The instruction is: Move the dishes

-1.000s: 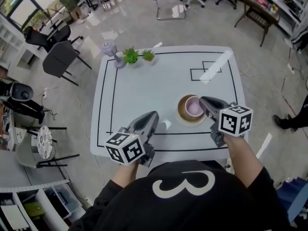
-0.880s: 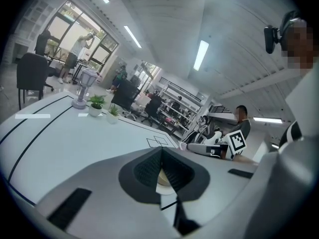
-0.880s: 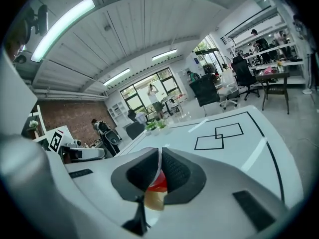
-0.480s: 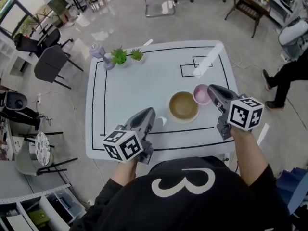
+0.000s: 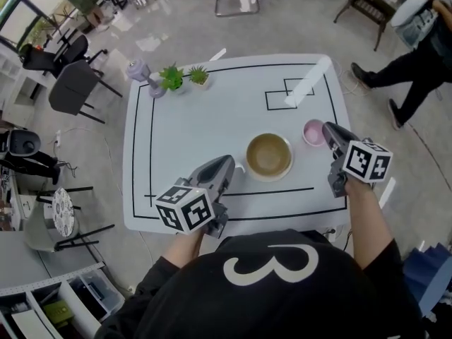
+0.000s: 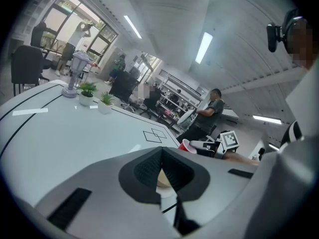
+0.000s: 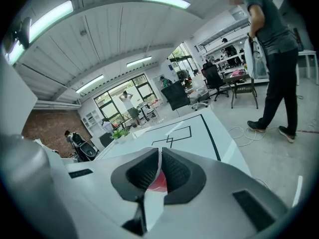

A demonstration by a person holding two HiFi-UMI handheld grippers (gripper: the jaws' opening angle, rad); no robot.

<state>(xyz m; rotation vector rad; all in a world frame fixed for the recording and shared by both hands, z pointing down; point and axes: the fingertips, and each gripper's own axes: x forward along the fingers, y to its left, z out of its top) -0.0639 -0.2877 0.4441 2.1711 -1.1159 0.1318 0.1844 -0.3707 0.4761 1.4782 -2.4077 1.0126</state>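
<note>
A round brown dish [image 5: 268,154] sits on the white table [image 5: 191,129], inside the black tape outline near the front. To its right a small pink bowl [image 5: 313,132] hangs just off the table top, its rim pinched by my right gripper [image 5: 326,129]. In the right gripper view the jaws [image 7: 159,153] are shut on the thin rim, with the bowl's pink inside [image 7: 158,180] below them. My left gripper [image 5: 229,162] hovers left of the brown dish, shut and holding nothing. From the left gripper view the pink bowl [image 6: 187,146] shows beyond the closed tips [image 6: 161,151].
Two small potted plants [image 5: 171,78] and a grey-purple ornament [image 5: 138,69] stand at the table's far left corner. A white strip [image 5: 307,81] lies by taped squares at the far right. A person [image 5: 417,27] walks beyond the right edge. Chairs [image 5: 70,83] stand at the left.
The right gripper has carried the pink bowl off the brown dish and out to the right. The left gripper has stayed beside the dish.
</note>
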